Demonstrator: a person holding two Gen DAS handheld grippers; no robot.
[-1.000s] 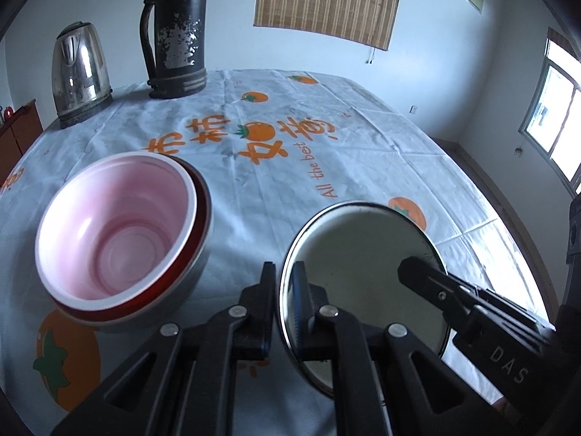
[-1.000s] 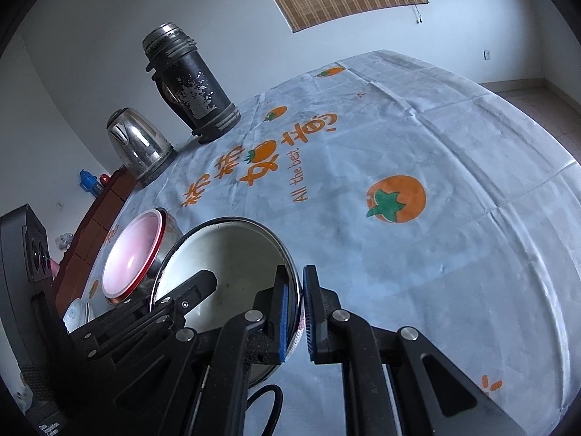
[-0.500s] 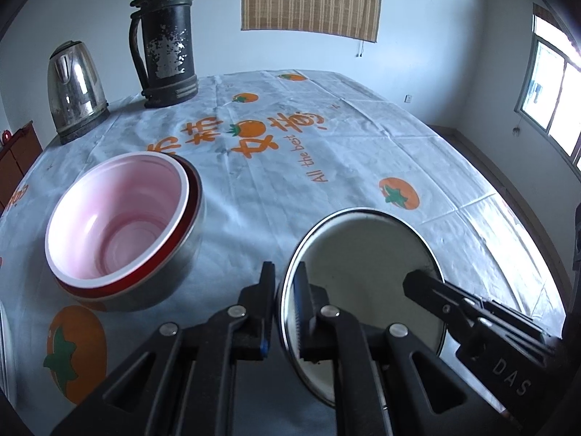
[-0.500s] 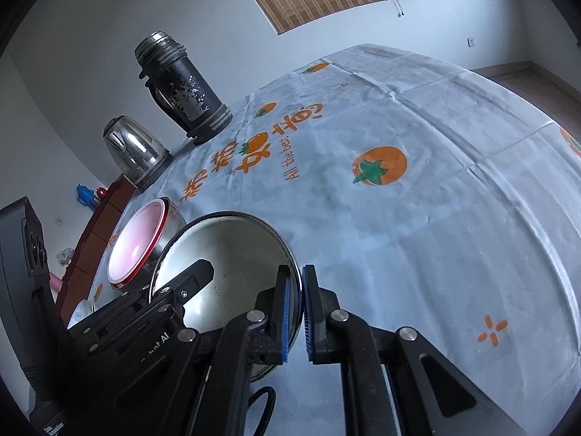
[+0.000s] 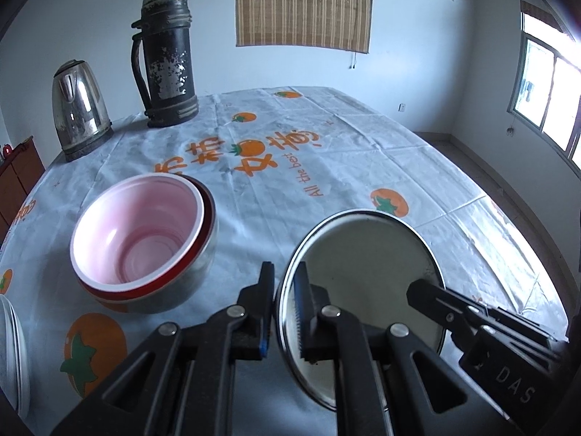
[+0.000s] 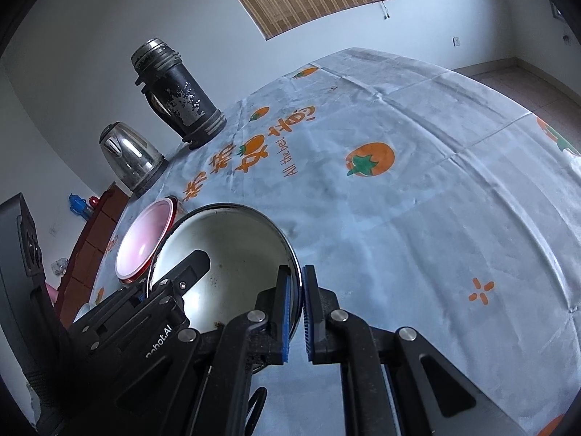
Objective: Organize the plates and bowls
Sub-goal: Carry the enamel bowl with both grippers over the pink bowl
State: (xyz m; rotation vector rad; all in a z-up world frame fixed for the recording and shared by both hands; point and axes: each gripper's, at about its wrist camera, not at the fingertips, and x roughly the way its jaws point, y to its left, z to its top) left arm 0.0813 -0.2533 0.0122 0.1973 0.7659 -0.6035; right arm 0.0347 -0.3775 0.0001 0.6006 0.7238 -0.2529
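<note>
A steel bowl (image 5: 366, 272) is held above the table between both grippers. My left gripper (image 5: 285, 309) is shut on its left rim. My right gripper (image 6: 296, 305) is shut on its right rim; the bowl also shows in the right wrist view (image 6: 225, 254). The right gripper's fingers (image 5: 432, 298) show at the bowl's far side in the left wrist view. A pink bowl nested in a red-rimmed steel bowl (image 5: 141, 243) sits on the table left of the held bowl, and shows in the right wrist view (image 6: 145, 239).
A black thermos (image 5: 165, 61) and a steel kettle (image 5: 78, 105) stand at the table's far left. The edge of white plates (image 5: 14, 356) shows at the near left. The tablecloth (image 5: 326, 167) has orange fruit prints. A wooden cabinet (image 6: 94, 239) stands past the left edge.
Both grippers have lifted the steel bowl and drawn it back a little; the table and the nested bowls look lower and farther. The grips have not changed.
</note>
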